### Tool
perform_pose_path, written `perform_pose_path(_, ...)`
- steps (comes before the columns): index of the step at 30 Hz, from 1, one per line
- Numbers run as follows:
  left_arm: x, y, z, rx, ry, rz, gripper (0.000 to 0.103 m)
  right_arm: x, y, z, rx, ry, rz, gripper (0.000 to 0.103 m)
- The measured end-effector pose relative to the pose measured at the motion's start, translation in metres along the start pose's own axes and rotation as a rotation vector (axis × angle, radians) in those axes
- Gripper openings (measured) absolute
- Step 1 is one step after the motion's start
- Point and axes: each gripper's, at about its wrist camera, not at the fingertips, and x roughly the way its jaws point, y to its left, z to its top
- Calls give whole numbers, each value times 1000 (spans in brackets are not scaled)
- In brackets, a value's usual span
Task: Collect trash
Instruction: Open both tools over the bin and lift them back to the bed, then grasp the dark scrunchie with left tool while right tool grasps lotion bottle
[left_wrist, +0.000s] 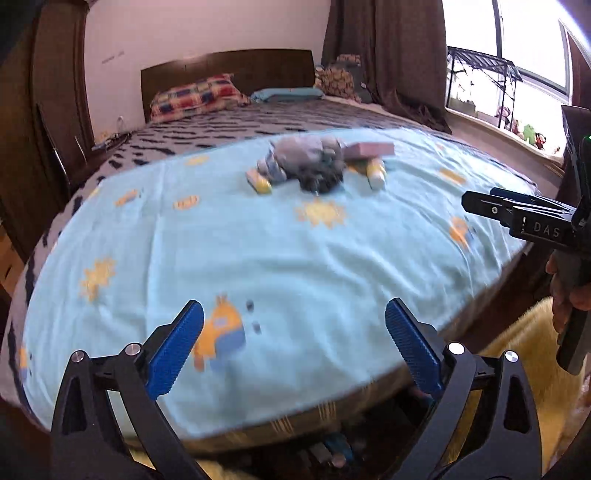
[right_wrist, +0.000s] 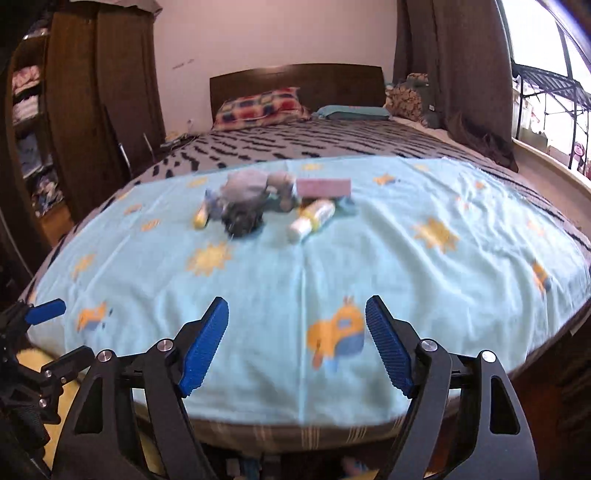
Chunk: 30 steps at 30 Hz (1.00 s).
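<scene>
Left gripper (left_wrist: 293, 347): I see its blue pads spread wide with nothing between them; only the light blue blanket (left_wrist: 332, 266) shows in the gap. It hangs over the near edge of the bed, aimed down and forward.

Right gripper (right_wrist: 297, 345): jaws apart, a little narrower than the left, and empty. In the left view it enters at 3 o'clock, gripped by a hand (left_wrist: 567, 291).

Trash pile (right_wrist: 273, 203): a cluster lying on the blanket toward 12 o'clock from both grippers, well apart from either. It is blurred; I make out a grey crumpled lump (right_wrist: 245, 192), a pink flat box (right_wrist: 324, 187), a white and yellow bottle (right_wrist: 312, 219) on its side, and a small yellow piece (right_wrist: 200, 218) at the left end.

Pile layout: the pieces touch or overlap, so I judge they are gathered in one spot for pickup.

Blanket purpose: it is spread flat over the patterned bedspread (right_wrist: 332, 142), likely as a work surface that keeps the litter off the bedding.

Step in hand: I judge this to be the approach; nothing is collected yet by either gripper.

Next move: reach forward and pick one loose outer piece; the bottle looks easiest for the right gripper.

Risk: the bottle may roll when nudged.
</scene>
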Motion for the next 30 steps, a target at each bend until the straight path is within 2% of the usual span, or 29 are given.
perform_pose_path(4, 25, -6, 27, 17, -21, 6, 94, 17, -1, 23, -20, -1, -36, 78)
perform_pose_path(8, 49, -12, 55, 28, -16, -16, 94, 55, 1, 50, 9, 31, -23, 77)
perform_pose_path(13, 90, -10, 81, -17, 10, -36, 93, 104, 0, 73, 72, 98, -16, 59)
perform_pose_path(14, 100, -10, 86, -22, 18, -38, 93, 112, 0, 75, 86, 113, -18, 54)
perform_pose_path(17, 119, -14, 92, -12, 30, -43, 90, 141, -8, 79, 147, 174, -12, 49)
perform_pose_path(19, 134, -19, 97, 8, 32, -38, 89, 159, -15, 79, 192, 216, -16, 48)
perform_pose_path(24, 172, -21, 107, -14, 78, -41, 85, 185, -21, 73, 233, 275, -13, 47)
perform_pose_path(25, 179, -22, 108, -15, 88, -41, 83, 188, -21, 71, 226, 278, -21, 45)
perform_pose_path(28, 198, -24, 113, -29, 131, -64, 71, 188, -20, 69, 211, 267, -17, 42)
perform_pose_path(30, 205, -25, 115, -37, 151, -79, 57, 187, -23, 68, 203, 264, -11, 40)
